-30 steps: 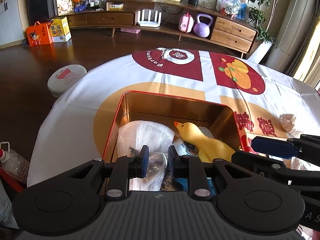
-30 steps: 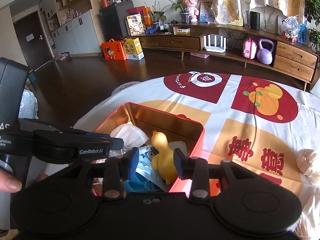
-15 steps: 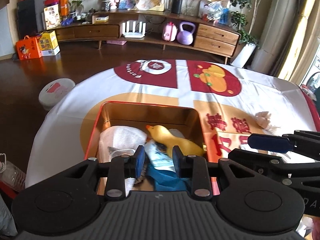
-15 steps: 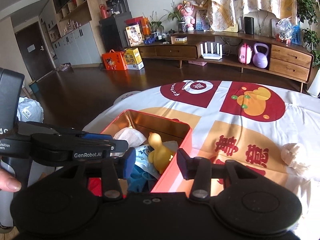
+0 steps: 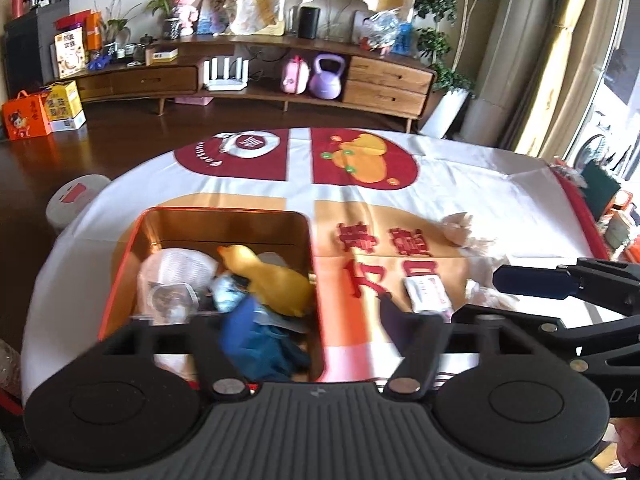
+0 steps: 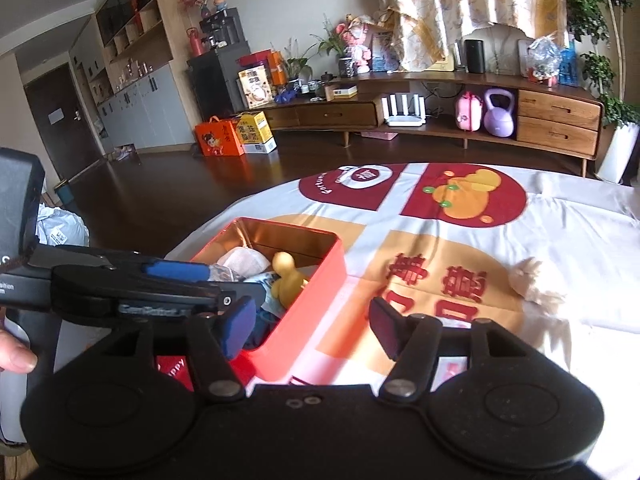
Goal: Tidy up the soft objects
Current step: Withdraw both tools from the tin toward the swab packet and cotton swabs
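Left gripper (image 5: pixel 316 320) jaws spread wide, holding nothing, hovering over the near right corner of the red tin (image 5: pixel 224 211). Right gripper (image 6: pixel 312 326) likewise spread wide and empty, above the tin's near right wall and the tablecloth (image 6: pixel 580 232). Tin sits at 9 o'clock on the cloth in the right wrist view. Inside it: yellow rubber duck (image 5: pixel 268 276) at centre right, white mesh pouch (image 5: pixel 176 264) at its 9 o'clock, blue cloth (image 5: pixel 256 344) at the duck's 6 o'clock (blurred, edges unclear). Outside the tin: small white packet (image 5: pixel 426 294) on the cloth at 3 o'clock of the duck, well apart from it; cream fluffy object (image 6: pixel 528 276) farther right, at 2 o'clock of the packet.
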`<state>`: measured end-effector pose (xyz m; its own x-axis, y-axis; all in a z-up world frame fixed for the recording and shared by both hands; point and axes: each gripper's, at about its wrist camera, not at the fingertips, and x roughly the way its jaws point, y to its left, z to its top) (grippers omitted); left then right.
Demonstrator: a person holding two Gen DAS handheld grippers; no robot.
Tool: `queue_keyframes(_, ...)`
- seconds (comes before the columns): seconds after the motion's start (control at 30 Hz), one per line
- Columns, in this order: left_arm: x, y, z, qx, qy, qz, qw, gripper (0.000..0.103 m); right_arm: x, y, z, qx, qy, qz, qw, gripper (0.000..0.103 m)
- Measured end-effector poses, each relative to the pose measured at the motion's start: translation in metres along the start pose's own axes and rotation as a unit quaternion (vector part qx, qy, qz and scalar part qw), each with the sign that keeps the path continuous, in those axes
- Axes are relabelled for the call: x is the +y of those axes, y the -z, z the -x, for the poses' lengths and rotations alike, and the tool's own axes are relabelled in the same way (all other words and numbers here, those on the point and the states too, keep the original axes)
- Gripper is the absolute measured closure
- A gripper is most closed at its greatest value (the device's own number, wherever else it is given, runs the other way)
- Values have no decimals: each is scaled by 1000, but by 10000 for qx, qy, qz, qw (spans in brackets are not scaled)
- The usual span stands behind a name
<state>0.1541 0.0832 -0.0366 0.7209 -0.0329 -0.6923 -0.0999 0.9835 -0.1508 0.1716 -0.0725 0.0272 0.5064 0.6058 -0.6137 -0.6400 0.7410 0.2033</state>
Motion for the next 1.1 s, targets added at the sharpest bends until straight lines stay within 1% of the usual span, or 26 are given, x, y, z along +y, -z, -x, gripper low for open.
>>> queue_keyframes(0.13, -17, 4, 2, 2, 100, -107, 9999, 31, -11, 10, 17, -33, 98, -17, 9999, 38)
queue_keyframes(0.2, -24, 6, 2, 27, 162, -131, 9998, 31, -16, 14, 26, -66, 153, -42, 9999, 35)
queue_keyframes(0.23, -27, 7, 2, 35, 190, -139, 9997, 30, -20, 16, 31, -91, 184, -64, 9998, 32)
queue_keyframes(0.3, -35, 10, 0, 56, 246, -160, 9996, 28, -26, 21, 39, -142, 236, -90, 9996, 28)
queue_keyframes(0.37, -43, 12, 0, 81, 284, -182, 9994, 27, -32, 25, 47, -189, 320, -133, 9992, 21)
queue_keyframes(0.5, -56, 16, -3, 119, 324, -217, 9992, 27, -43, 34, 57, -227, 436, -168, 9986, 15)
queue_keyframes(0.57, -61, 17, -5, 138, 388, -184, 9990, 21, -47, 38, 61, -224, 464, -159, 9985, 10)
queue_keyframes(0.67, -71, 18, -9, 139, 472, -210, 9986, 21, -55, 43, 65, -221, 530, -83, 9983, 4)
queue_keyframes(0.73, -77, 18, -12, 171, 527, -248, 9982, 18, -59, 45, 66, -214, 591, -1, 9980, 2)
queue_keyframes(0.9, -92, 18, -26, 250, 583, -331, 9974, 18, -72, 51, 63, -145, 712, 141, 9973, 1)
queue_keyframes(1.03, -98, 18, -39, 337, 579, -290, 9973, 16, -81, 57, 58, -64, 752, 274, 9968, 1)
queue_keyframes(1.1, -100, 18, -47, 378, 502, -242, 9977, 7, -86, 60, 54, -1, 772, 345, 9964, 1)
